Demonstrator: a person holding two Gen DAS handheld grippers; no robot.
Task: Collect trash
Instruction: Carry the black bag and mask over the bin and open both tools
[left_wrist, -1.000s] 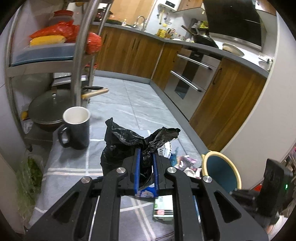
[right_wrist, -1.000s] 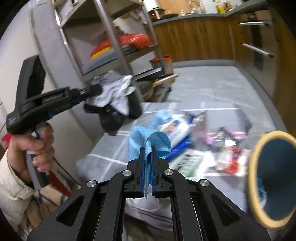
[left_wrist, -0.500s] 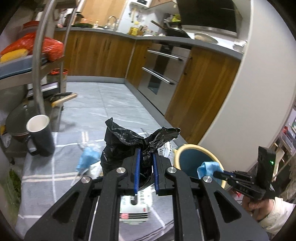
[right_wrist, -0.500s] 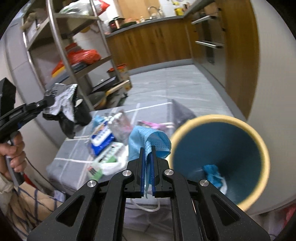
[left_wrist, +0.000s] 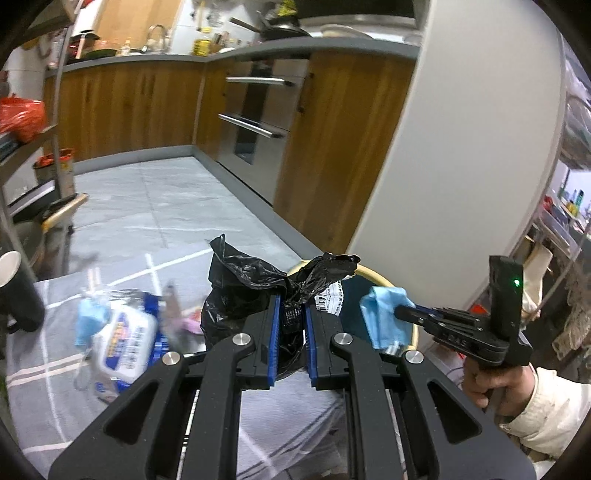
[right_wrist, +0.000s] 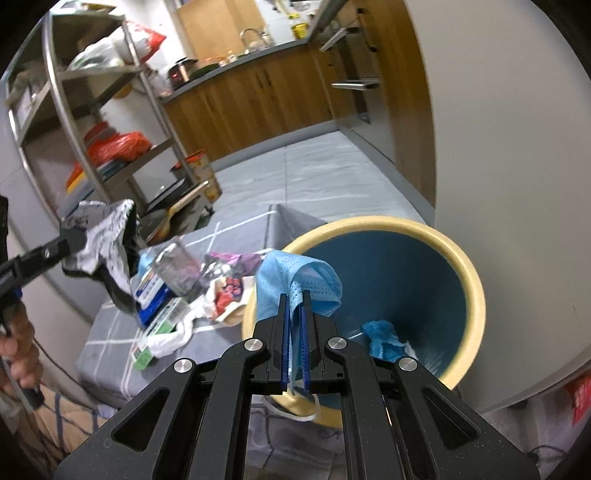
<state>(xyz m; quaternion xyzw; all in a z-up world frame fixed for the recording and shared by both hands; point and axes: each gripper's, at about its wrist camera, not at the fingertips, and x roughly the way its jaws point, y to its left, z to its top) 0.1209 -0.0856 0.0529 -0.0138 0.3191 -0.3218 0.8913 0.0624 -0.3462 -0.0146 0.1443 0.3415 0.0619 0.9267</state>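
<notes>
The right gripper (right_wrist: 294, 314) pinches a blue face mask (right_wrist: 295, 282) just short of the bin (right_wrist: 469, 280) ahead (presumably for dropping), while the left gripper (left_wrist: 291, 314) clamps a black plastic bag (left_wrist: 243, 288) beside it.

Crinkly glossy black plastic bag (left_wrist: 236, 291), perforated blue cloth mask (right_wrist: 299, 280), matt bin (right_wrist: 474, 291).
</notes>
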